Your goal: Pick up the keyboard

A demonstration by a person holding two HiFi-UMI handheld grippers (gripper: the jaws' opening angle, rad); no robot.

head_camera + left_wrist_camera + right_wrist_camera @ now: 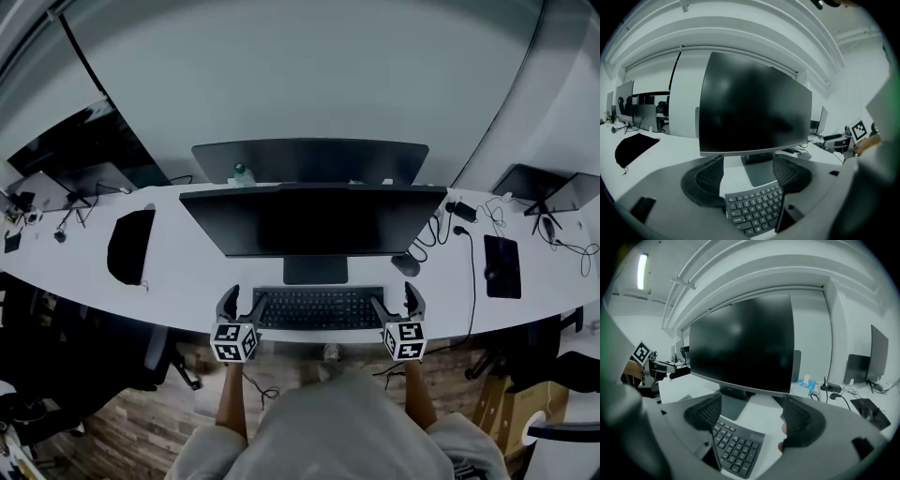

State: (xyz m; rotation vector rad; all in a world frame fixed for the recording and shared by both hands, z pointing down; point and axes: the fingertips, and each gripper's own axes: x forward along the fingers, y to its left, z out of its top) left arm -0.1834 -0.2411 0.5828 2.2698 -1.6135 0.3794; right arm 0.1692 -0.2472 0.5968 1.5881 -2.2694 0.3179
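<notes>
A black keyboard (317, 308) lies flat at the white desk's front edge, just before the monitor's stand. My left gripper (241, 302) is open at the keyboard's left end, and my right gripper (396, 300) is open at its right end. In the left gripper view the keyboard's left end (754, 208) shows low between the spread jaws of that gripper (749, 174). The right gripper view has the keyboard's right end (733, 446) low between the wide jaws of that gripper (752, 417). Neither gripper holds anything. Whether the fingers touch the keyboard I cannot tell.
A big dark monitor (314, 220) stands right behind the keyboard on the desk (187, 281). A mouse (405, 265) lies to the right of the stand, with cables and a black pad (502, 266) farther right. A black cloth (131, 246) lies to the left.
</notes>
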